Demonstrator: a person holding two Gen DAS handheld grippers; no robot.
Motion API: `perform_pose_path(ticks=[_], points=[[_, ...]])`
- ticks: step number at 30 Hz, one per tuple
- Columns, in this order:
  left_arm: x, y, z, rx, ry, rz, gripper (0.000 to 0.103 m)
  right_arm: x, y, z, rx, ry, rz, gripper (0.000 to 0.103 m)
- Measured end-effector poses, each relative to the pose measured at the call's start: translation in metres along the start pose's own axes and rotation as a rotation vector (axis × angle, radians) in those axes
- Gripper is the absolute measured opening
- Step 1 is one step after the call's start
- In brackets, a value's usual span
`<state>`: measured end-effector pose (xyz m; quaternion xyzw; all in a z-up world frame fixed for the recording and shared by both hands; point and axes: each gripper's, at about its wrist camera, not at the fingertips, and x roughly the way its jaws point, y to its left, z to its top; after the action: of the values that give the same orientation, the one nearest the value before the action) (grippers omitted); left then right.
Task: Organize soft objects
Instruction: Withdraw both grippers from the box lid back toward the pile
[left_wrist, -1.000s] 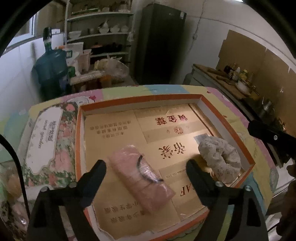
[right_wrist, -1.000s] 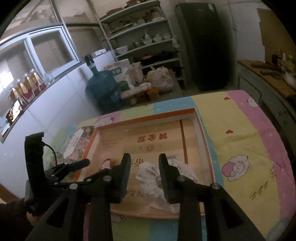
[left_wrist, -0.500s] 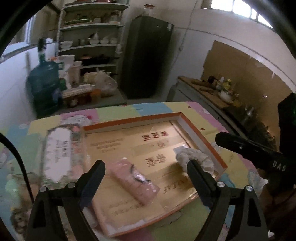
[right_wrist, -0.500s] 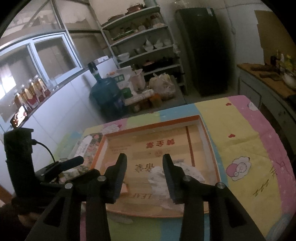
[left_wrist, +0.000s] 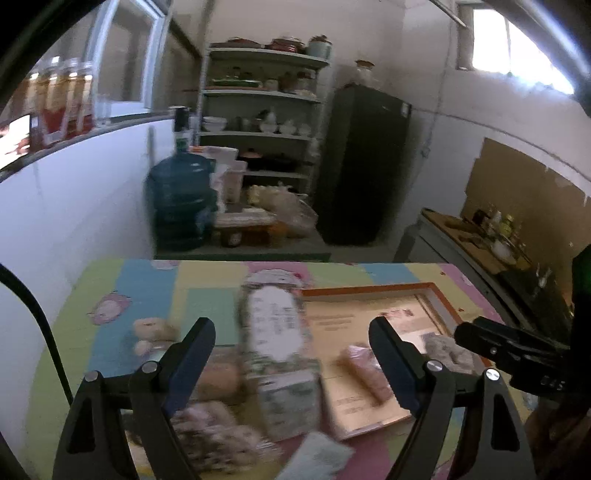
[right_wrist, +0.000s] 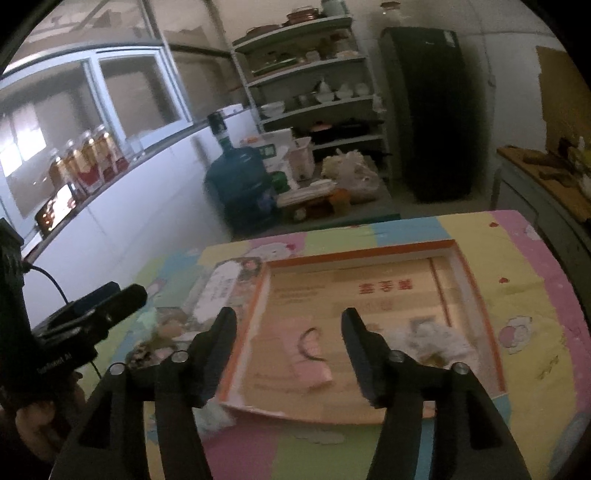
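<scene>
Left wrist view: left gripper (left_wrist: 291, 354) hangs wide open and empty above the floral tissue pack (left_wrist: 275, 332), which lies on the cloth (left_wrist: 155, 291) just beside the tray (left_wrist: 364, 291). Blurred soft toys (left_wrist: 151, 330) lie near its left finger. Right wrist view: right gripper (right_wrist: 288, 341) is spread too, nothing between its fingers, poised over the tray (right_wrist: 476, 291). Inside, the pink roll (right_wrist: 306, 356) lies left of the white scrunchie (right_wrist: 432, 339), the two apart.
</scene>
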<state>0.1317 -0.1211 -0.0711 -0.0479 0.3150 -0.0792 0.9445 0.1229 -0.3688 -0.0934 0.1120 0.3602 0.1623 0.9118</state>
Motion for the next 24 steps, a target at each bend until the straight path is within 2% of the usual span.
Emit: perform_pose_path(ticks=[2, 12, 24], points=[[-0.008, 0.015, -0.002, -0.008, -0.005, 0.021, 0.085, 0.0, 0.014, -0.001, 0.003, -0.007, -0.002, 0.075], [-0.043, 0.099, -0.016, -0.085, -0.011, 0.089, 0.085, 0.008, 0.075, -0.013, -0.013, 0.0, 0.006, 0.075], [-0.06, 0.154, -0.031, -0.083, 0.018, 0.058, 0.085, 0.015, 0.12, -0.041, 0.038, 0.021, -0.016, 0.075]])
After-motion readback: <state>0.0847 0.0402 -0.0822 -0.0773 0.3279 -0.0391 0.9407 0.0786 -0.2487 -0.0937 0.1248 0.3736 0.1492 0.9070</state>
